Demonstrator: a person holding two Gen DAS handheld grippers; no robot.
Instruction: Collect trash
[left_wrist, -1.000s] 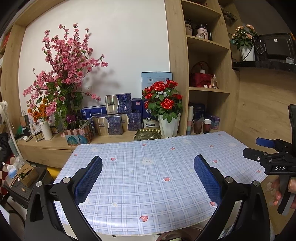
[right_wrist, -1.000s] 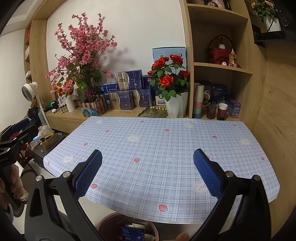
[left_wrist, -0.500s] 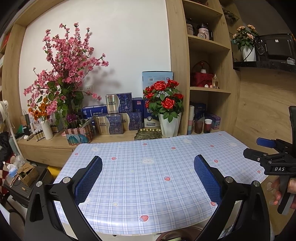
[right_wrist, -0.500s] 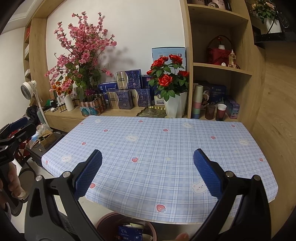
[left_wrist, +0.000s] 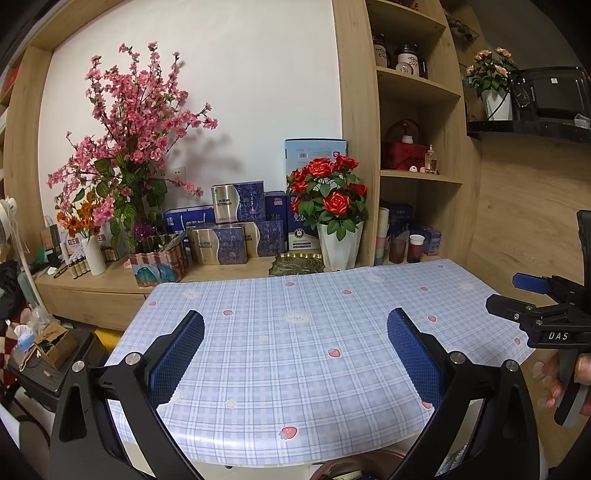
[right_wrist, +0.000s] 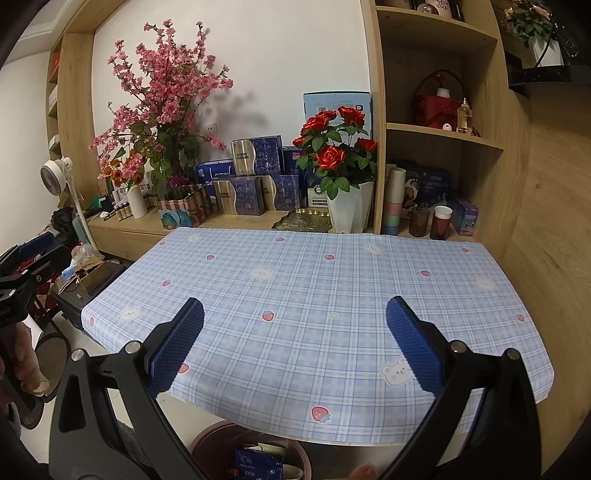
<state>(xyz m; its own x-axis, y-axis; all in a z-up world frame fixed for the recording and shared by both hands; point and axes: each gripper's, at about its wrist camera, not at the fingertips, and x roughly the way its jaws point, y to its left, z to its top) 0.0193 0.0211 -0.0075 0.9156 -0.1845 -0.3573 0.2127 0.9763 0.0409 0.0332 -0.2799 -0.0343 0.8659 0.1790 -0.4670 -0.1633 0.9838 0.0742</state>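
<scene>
A table with a blue checked cloth (left_wrist: 295, 350) (right_wrist: 332, 295) lies ahead of both grippers; nothing lies on it. Below its near edge stands a dark round bin (right_wrist: 207, 443) holding a blue packet (right_wrist: 258, 461) and other scraps; its rim (left_wrist: 343, 467) just shows in the left wrist view. My left gripper (left_wrist: 295, 354) is open and holds nothing. My right gripper (right_wrist: 295, 345) is open too, with nothing between its blue pads. Each gripper shows at the edge of the other's view, held in a hand (left_wrist: 557, 384) (right_wrist: 22, 365).
Behind the table a wooden ledge carries a potted red rose (right_wrist: 343, 162), blue gift boxes (right_wrist: 258, 177), a pink blossom arrangement (right_wrist: 162, 110) and cups (right_wrist: 441, 221). Shelves rise at the right. A cluttered stool (left_wrist: 44, 354) and a fan (right_wrist: 55, 177) stand to the left.
Both views have drawn back slightly from the table and tilted, showing a little more of the bin below. Both grippers stay open and empty.
</scene>
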